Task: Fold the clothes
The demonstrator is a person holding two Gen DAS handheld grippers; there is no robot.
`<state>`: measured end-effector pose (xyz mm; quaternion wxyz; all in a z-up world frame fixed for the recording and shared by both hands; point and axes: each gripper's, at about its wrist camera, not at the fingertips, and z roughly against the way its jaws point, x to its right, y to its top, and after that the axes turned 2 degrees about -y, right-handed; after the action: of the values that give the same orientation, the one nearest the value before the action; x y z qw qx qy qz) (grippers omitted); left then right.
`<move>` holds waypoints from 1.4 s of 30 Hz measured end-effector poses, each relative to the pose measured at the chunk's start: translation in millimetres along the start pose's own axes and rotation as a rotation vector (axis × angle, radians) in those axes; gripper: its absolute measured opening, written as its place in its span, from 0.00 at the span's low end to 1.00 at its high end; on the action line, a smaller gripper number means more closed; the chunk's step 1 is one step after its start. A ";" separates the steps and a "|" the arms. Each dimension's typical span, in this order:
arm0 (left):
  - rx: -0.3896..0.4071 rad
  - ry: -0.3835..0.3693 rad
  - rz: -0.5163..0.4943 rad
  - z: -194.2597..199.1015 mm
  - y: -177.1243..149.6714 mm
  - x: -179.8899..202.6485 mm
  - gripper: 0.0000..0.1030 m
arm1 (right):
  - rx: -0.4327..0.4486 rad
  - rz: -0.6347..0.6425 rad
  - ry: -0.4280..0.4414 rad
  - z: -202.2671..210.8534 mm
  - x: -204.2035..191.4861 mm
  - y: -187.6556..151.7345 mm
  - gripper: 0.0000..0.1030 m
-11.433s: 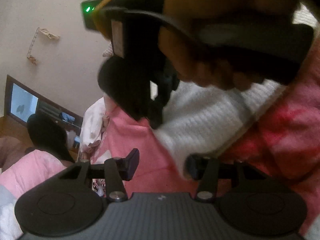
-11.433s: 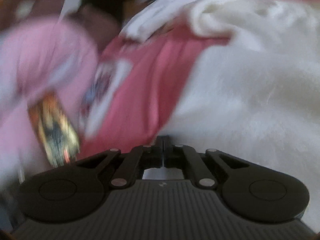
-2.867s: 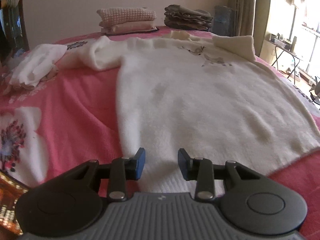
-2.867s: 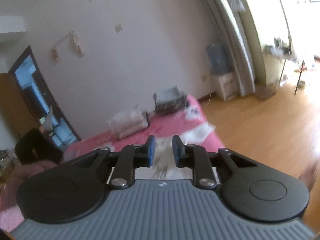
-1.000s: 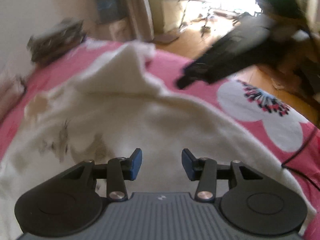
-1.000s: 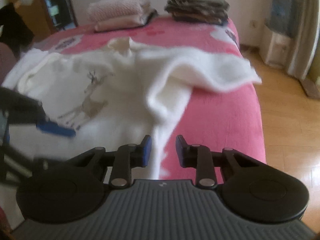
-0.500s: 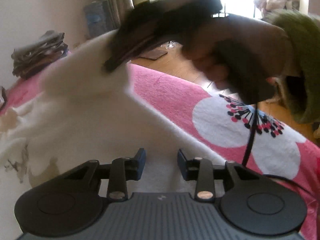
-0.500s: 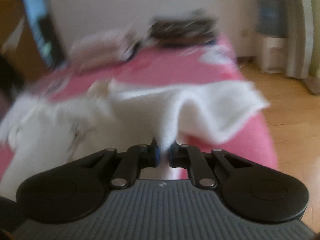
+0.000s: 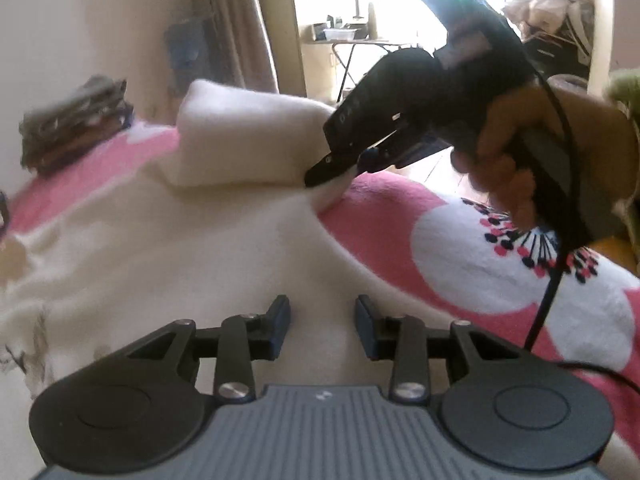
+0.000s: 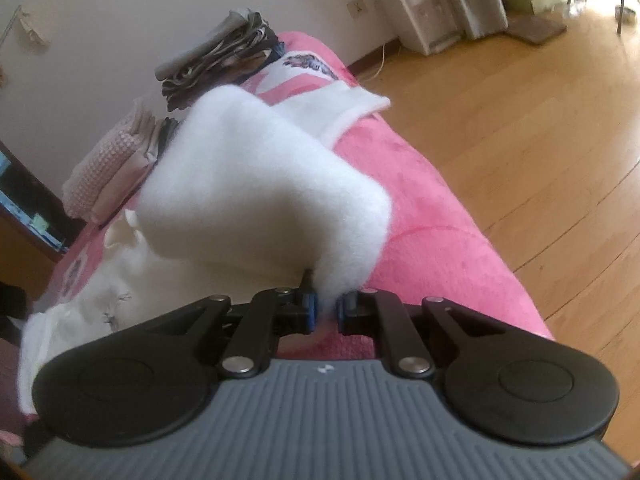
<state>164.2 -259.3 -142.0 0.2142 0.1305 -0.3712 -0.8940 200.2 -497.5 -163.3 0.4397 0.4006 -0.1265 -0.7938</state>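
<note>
Sleeve (image 10: 256,184) of a fluffy white knitted sweater (image 9: 168,264), raised in a soft arch above a pink fleece bedspread with white flower prints (image 9: 492,264); the body of the sweater lies spread flat on the bedspread. The black two-finger right gripper (image 10: 327,309), seen from its own camera, has a fold of the sleeve pinched between its blue-padded fingertips (image 10: 310,307), with the jaws just easing apart and the fabric between them and touching both pads. From the left wrist camera the same right gripper (image 9: 340,168) appears in a person's hand (image 9: 532,152), its tip buried in the white cloth at the edge of the sweater, a black cable hanging down from the handle. The left gripper (image 9: 322,326) hovers over the sweater's body with its jaws apart and nothing between them; whether the pads touch the fabric below cannot be told. Far end of the bed: a folded stack of grey and brown garments (image 10: 216,60) beside a folded stack of pale pink knitted garments (image 10: 108,176), both against a cream wall. Light wooden plank floor (image 10: 520,128) beside the bed
</note>
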 end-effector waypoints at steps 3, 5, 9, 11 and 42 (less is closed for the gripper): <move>0.023 -0.025 0.057 9.1 1.1 -11.9 0.36 | -0.050 0.017 -0.022 17.6 -6.4 2.0 0.33; 0.042 -0.037 0.092 16.0 2.4 -20.7 0.36 | -0.067 0.084 -0.032 39.6 -12.5 -1.5 0.37; 0.035 -0.092 0.129 26.5 4.3 -29.0 0.36 | -0.100 0.259 0.048 74.7 -33.9 -17.0 0.32; 0.006 -0.092 0.119 26.9 1.6 -24.8 0.36 | -0.113 0.390 0.109 80.8 -51.8 -29.8 0.25; -0.359 0.909 0.652 131.0 -90.3 -386.3 0.67 | -0.303 0.726 0.301 -4.6 -120.1 -100.4 0.22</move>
<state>424.6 62.8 -87.9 0.6347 0.3413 -0.1059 -0.6852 178.8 -342.5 -158.9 0.7584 0.3723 -0.0756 -0.5295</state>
